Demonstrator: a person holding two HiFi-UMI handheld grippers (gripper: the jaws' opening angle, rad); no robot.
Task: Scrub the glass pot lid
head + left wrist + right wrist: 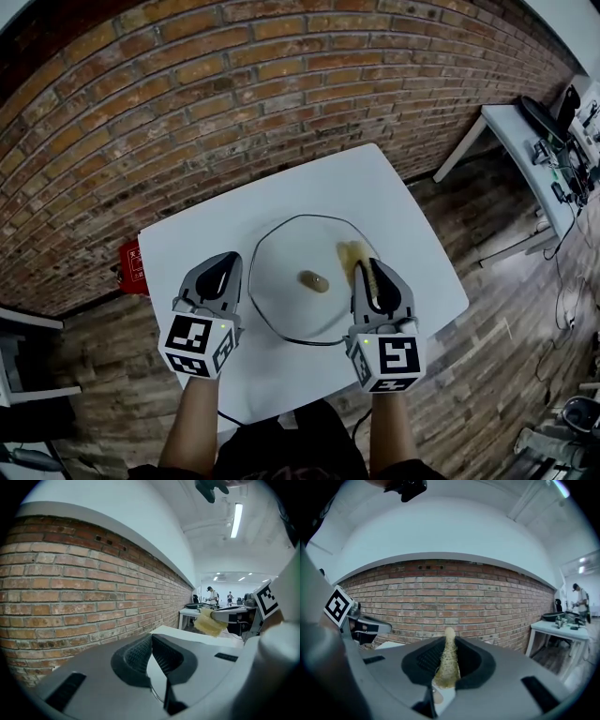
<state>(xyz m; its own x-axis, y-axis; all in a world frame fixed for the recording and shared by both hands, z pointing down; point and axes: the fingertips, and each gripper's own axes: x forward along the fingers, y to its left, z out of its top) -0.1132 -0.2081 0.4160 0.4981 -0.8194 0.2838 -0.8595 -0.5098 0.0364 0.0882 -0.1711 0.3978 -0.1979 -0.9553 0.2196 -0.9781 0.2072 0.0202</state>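
Round clear glass pot lid lies flat at centre frame on a white square table, seemingly unscrubbed yet: the right gripper, clamped on a yellow mesh sponge, hovers over its right edge, perhaps not touching, while the left gripper, jaws together and empty, hangs just left.

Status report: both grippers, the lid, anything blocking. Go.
Left gripper shut, empty. Right gripper shut on yellow scrub sponge, over right side of round glass pot lid. Lid flat on white table. Nothing in the way.
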